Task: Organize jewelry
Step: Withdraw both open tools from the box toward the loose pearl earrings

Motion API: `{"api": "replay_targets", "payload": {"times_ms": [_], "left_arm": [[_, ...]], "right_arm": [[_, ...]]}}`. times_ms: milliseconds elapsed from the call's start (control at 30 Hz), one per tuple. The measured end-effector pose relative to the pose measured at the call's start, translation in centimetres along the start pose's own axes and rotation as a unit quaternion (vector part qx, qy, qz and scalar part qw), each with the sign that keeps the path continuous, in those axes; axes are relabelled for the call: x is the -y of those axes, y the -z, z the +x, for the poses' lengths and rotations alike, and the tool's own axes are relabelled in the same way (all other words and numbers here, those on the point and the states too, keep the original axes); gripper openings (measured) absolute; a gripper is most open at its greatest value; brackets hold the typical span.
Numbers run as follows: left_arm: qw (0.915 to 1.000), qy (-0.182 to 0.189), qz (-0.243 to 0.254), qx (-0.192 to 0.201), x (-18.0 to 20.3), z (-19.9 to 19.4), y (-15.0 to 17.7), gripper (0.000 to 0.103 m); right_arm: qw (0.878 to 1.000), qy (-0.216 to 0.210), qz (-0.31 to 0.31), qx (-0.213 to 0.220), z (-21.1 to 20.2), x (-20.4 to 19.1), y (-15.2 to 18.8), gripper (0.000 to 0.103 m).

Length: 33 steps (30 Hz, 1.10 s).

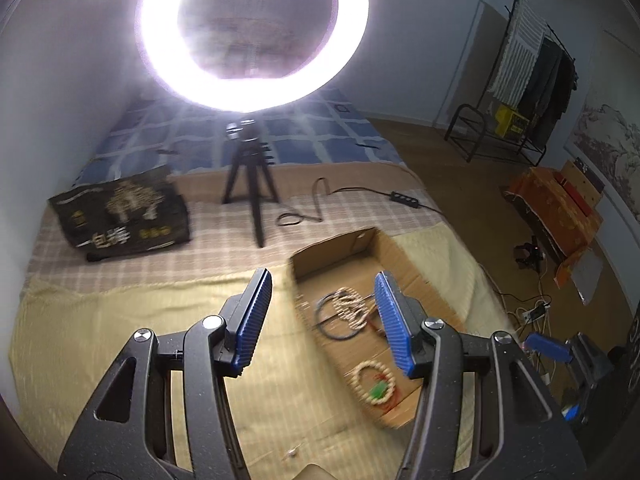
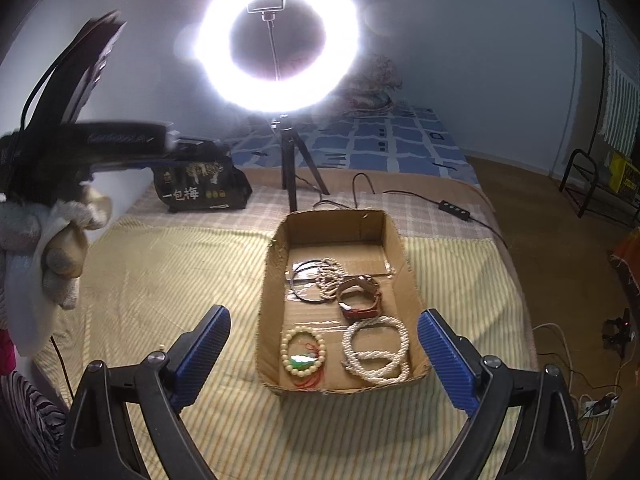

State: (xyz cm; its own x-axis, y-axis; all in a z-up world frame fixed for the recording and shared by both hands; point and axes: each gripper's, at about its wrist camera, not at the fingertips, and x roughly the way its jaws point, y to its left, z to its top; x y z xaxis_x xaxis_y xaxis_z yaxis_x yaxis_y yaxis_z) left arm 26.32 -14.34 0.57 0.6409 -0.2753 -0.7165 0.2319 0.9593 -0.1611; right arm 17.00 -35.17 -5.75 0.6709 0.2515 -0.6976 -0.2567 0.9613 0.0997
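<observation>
Behind cardboard tray (image 2: 394, 236), ring light (image 2: 276, 44) glares, perhaps hiding detail; both tongs spread.

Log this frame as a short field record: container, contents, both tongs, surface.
container: open cardboard box, on the bed
contents: cream bead bracelet with green charm, white pearl strand, brown watch, black hoop with a smaller bead string
left tongs: open, empty, above the box
right tongs: open, empty, facing the box
surface: yellow striped blanket
backdrop: lit ring light on tripod
</observation>
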Motion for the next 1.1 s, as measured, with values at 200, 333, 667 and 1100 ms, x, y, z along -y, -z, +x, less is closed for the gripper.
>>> {"api": "replay_targets", "payload": {"times_ms": [200,333,667,1100], "left_arm": [[0.9996,-0.014,-0.022,-0.008,-4.9,-2.3,3.0,0.055],[0.9986,-0.015,-0.041,-0.028,-8.0,-3.1,5.6,0.055],[0.9949,-0.003,-0.061,-0.081,-11.0,-3.1,11.0,0.055],[0.9808,0.032,-0.067,-0.181,-10.7,1.8,16.3,0.019]], "right_arm": [[0.999,-0.034,0.011,-0.016,0.4,-1.3,-0.1,0.095],[0.998,-0.053,0.000,-0.028,1.0,-3.0,0.2,0.088],[0.991,-0.096,-0.051,-0.077,3.6,-7.9,3.0,0.063],[0.976,-0.123,-0.111,-0.137,8.5,-12.8,7.5,0.036]]}}
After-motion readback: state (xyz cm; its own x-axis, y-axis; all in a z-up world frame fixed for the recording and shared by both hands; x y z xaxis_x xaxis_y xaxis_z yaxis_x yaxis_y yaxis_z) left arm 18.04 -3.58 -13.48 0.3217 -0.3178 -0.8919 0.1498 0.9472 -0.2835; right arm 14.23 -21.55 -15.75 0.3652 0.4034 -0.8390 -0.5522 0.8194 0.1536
